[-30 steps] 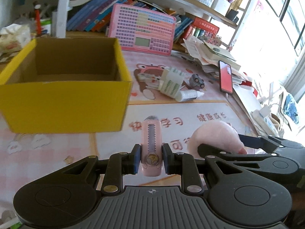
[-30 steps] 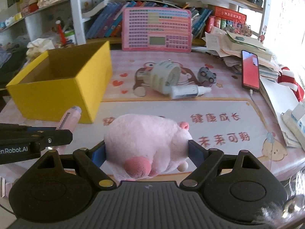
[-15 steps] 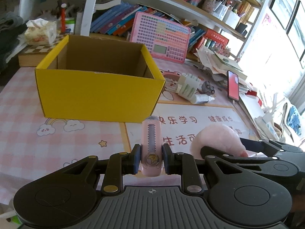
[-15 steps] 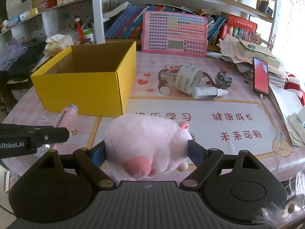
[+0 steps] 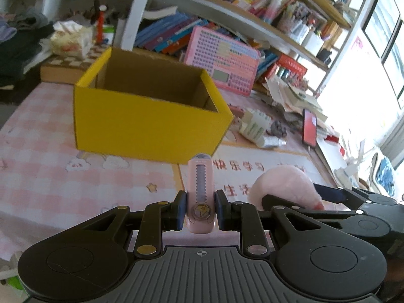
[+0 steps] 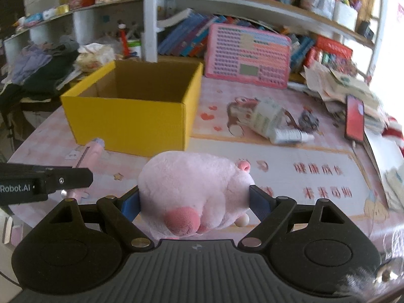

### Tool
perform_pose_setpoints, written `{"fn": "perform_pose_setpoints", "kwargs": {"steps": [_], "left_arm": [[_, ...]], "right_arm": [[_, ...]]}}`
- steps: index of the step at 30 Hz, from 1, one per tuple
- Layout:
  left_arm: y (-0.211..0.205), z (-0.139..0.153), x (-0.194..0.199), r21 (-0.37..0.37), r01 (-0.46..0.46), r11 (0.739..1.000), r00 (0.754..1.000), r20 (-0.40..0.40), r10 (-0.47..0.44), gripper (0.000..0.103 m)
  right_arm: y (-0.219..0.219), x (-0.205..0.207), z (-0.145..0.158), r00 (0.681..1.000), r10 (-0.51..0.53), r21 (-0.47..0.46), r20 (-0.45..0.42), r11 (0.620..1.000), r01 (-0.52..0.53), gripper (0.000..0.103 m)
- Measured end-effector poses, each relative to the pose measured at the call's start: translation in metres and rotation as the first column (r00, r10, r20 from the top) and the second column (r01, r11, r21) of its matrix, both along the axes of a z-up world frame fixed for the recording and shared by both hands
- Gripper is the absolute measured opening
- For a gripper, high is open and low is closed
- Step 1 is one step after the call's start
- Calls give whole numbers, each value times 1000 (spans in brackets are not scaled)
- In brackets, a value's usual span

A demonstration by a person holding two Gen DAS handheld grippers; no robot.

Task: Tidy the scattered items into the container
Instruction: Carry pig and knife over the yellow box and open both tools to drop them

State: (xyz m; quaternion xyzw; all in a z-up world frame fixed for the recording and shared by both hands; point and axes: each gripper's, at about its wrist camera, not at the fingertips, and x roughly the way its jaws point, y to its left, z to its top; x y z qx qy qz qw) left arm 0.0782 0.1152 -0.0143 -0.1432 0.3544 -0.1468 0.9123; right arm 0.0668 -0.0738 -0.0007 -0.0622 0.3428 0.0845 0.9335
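Note:
My left gripper [image 5: 200,208] is shut on a pink utility knife [image 5: 200,184], held above the pink mat in front of the open yellow cardboard box [image 5: 146,123]. My right gripper [image 6: 194,199] is shut on a pink plush toy [image 6: 194,186], also in front of the box [image 6: 131,118] and to the right of the left gripper. The plush [image 5: 285,184] shows at the right of the left wrist view. The knife [image 6: 88,154] shows at the left of the right wrist view. The box looks empty inside.
A roll of labels [image 6: 265,118], a white tube [image 6: 290,135] and a small grey toy [image 6: 308,121] lie on the mat right of the box. A red phone [image 6: 354,118] lies on papers at the right. A pink keyboard toy [image 6: 247,55] leans against books behind.
Both grippers have pulled back and risen with their loads. The yellow box now appears farther away and more to the centre, with its open top more visible.

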Motion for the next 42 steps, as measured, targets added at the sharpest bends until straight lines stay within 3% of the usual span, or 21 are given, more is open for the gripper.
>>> {"fn": "perform_pose_setpoints", "kwargs": {"steps": [9, 21, 28, 36, 42], "left_arm": [[14, 11, 7, -49, -48, 998, 998, 46, 50, 22], [22, 44, 62, 25, -114, 993, 980, 169, 108, 23], [35, 40, 119, 98, -136, 986, 983, 140, 121, 23], [48, 13, 169, 185, -166, 968, 986, 57, 158, 23], [41, -9, 190, 273, -131, 953, 990, -12, 140, 22]], "right_arm": [[19, 13, 24, 989, 96, -47, 110, 995, -91, 85], [27, 68, 51, 954, 187, -60, 233, 982, -178, 86], [57, 119, 48, 911, 309, -157, 274, 949, -275, 86], [92, 179, 17, 875, 449, -262, 181, 879, -397, 86], [101, 204, -11, 875, 479, -237, 73, 860, -452, 87]]}}
